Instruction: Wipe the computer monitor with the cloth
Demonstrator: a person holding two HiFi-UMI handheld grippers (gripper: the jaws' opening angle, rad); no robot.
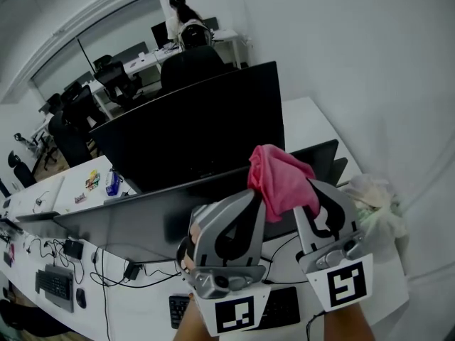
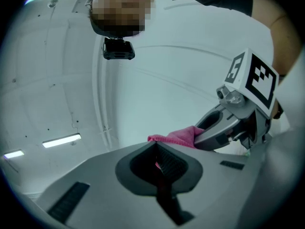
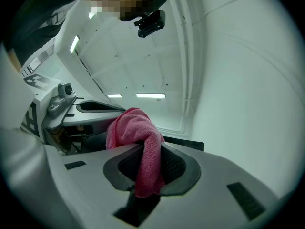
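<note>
A pink cloth [image 1: 281, 180] hangs bunched between my two grippers, raised in front of the near dark monitor [image 1: 142, 219]. My right gripper [image 1: 313, 190] is shut on it; in the right gripper view the cloth [image 3: 143, 156] runs down through its jaws [image 3: 150, 149]. My left gripper [image 1: 254, 199] sits close beside it, jaws shut, with a pink sliver [image 2: 156, 165] caught between them. The rest of the cloth [image 2: 178, 136] stretches from there to the right gripper [image 2: 207, 130]. A taller black monitor [image 1: 199, 123] stands behind the near one.
A white desk [image 1: 313, 126] carries cables, a power brick [image 1: 71, 249], a keyboard [image 1: 53, 286] at left and another [image 1: 281, 307] under my grippers. A crumpled white bag [image 1: 373, 197] lies at right. Office chairs [image 1: 114, 80] and a person [image 1: 181, 13] are far behind.
</note>
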